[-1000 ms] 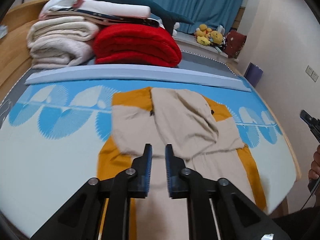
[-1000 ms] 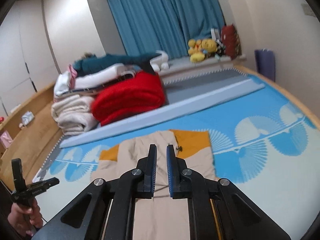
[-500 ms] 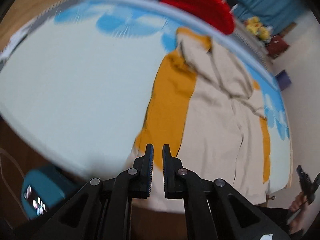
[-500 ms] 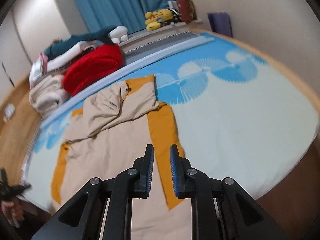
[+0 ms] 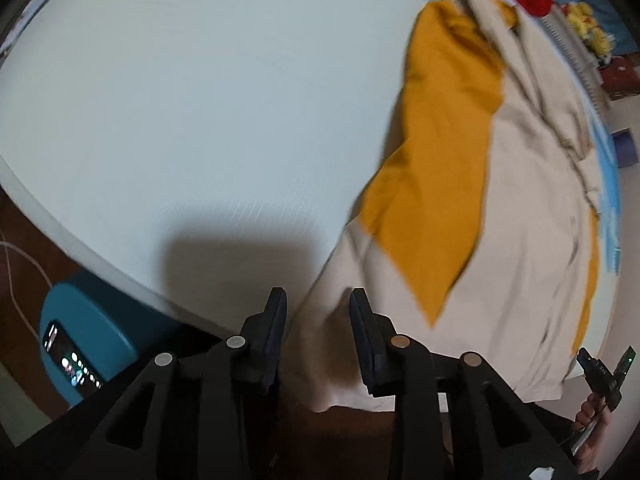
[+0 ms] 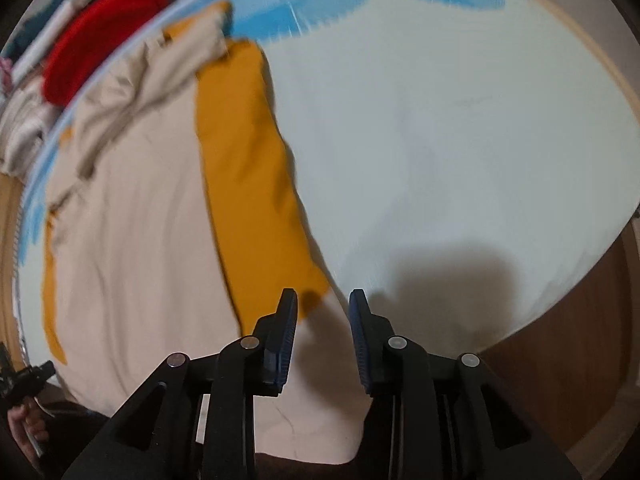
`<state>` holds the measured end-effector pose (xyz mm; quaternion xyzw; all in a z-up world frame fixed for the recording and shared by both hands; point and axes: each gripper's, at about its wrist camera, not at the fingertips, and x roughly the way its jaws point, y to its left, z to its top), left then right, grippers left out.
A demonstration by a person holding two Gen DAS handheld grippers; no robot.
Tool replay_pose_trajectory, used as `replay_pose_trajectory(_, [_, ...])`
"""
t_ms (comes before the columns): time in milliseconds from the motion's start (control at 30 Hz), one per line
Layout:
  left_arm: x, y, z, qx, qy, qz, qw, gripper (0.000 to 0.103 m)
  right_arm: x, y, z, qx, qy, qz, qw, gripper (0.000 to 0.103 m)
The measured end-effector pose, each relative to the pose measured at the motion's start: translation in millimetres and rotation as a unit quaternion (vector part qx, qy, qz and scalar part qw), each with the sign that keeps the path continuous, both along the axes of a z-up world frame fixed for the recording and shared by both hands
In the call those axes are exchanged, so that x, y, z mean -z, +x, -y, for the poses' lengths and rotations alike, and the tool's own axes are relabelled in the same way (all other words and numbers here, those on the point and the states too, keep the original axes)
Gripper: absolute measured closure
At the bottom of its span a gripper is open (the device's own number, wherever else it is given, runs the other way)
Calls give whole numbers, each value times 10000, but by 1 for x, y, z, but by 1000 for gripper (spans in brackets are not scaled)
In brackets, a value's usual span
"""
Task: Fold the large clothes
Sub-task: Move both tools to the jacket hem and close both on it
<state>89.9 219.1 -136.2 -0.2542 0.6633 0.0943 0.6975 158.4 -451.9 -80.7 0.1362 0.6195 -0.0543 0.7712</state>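
Across the pale mattress [image 5: 168, 92] lies a large beige-and-mustard garment [image 5: 516, 216], spread flat, probably for folding. Its long axis runs from the near bed edge, where the hem overhangs, away toward the stacked blankets [image 6: 100, 36]. At each near hem corner, the left gripper [image 5: 317, 326] and right gripper [image 6: 323, 330] hover with jaws spread, gripping nothing.

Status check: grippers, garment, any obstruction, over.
Left gripper open over garment hem corner. Right gripper open at opposite corner. Garment flat, hem overhanging bed edge. Nothing in the way.
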Motion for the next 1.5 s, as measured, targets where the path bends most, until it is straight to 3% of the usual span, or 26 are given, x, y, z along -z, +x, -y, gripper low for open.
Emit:
replay_pose_trajectory(133, [7, -1, 2, 106, 48, -43, 9999, 74, 21, -2, 0, -32, -200, -388, 9990, 64])
replay_pose_trajectory(167, [6, -2, 4, 189, 79, -38, 9998, 82, 24, -3, 0, -26, -214, -421, 9989, 63])
replay_pose_trajectory(200, [4, -4, 7, 279, 18, -13, 9996, 96, 25, -4, 0, -30, -222, -424, 9988, 63])
replay_pose_trajectory(233, [-2, -10, 9, 361, -83, 70, 9993, 101, 25, -5, -1, -60, -257, -419, 9988, 63])
replay_pose_trajectory(300, [-18, -20, 7, 300, -34, 326, 9990, 102, 25, -7, -2, -147, -211, -411, 9988, 63])
replay_pose_trajectory(333, [-24, -28, 3, 175, -100, 425, 9989, 101, 24, -9, -3, -175, -127, -383, 9990, 74])
replay_pose_trajectory(400, [-14, -40, -1, 25, -67, 139, 9999, 100, 19, -12, -7, -300, -6, -267, 9992, 95])
replay_pose_trajectory(533, [0, -39, -2, 42, 124, -377, 9992, 100, 18, -17, -3, -247, -160, -333, 9990, 99])
replay_pose_trajectory(633, [-12, -35, -4, -91, 105, 12, 9999, 98, 15, -20, 1, -90, -465, -455, 9978, 99])
replay_pose_trajectory(667, [-21, -33, -4, -102, 95, 244, 9996, 92, 14, -22, 4, -46, -630, -485, 9968, 98])
replay_pose_trajectory(700, [-26, -31, -5, -117, 82, 383, 9992, 88, 13, -23, 5, -8, -696, -495, 9963, 97])
replay_pose_trajectory(767, [-34, -27, -7, -178, 101, 631, 9978, 68, 8, -27, 12, 147, -536, -332, 9979, 95])
replay_pose_trajectory(833, [-32, -25, -9, -205, 150, 616, 9978, 63, 1, -26, 17, 241, -344, -108, 9991, 90])
replay_pose_trajectory(867, [-28, -23, -9, -203, 140, 570, 9981, 63, -1, -26, 20, 285, -258, -30, 9993, 86])
replay_pose_trajectory(933, [-20, -19, -6, -134, 150, 465, 9987, 63, 0, -23, 24, 370, -31, 29, 9993, 62])
replay_pose_trajectory(967, [-17, -16, 5, -97, 178, 430, 9989, 63, 2, -22, 22, 367, 6, 6, 9993, 59])
replay_pose_trajectory(1067, [-6, -7, 12, 55, 285, 301, 9991, 64, 20, -16, 13, 97, 36, -248, 9996, 57])
replay_pose_trajectory(1167, [1, -1, 19, 203, 360, 218, 9989, 65, 26, -10, -3, -273, -341, -305, 9986, 58])
replay_pose_trajectory(1200, [1, -1, 21, 247, 419, 216, 9986, 67, 27, -7, -8, -329, -396, -288, 9983, 64])
replay_pose_trajectory(1233, [1, -1, 23, 346, 529, 217, 9978, 76, 26, -8, -10, -390, -402, -256, 9981, 83])
replay_pose_trajectory(1267, [1, -1, 25, 410, 608, 210, 9971, 88, 25, -8, -11, -416, -352, -236, 9982, 93])
replay_pose_trajectory(1500, [-2, -10, 18, 295, 511, 236, 9980, 88, 14, -14, -2, -229, -133, -64, 9996, 95])
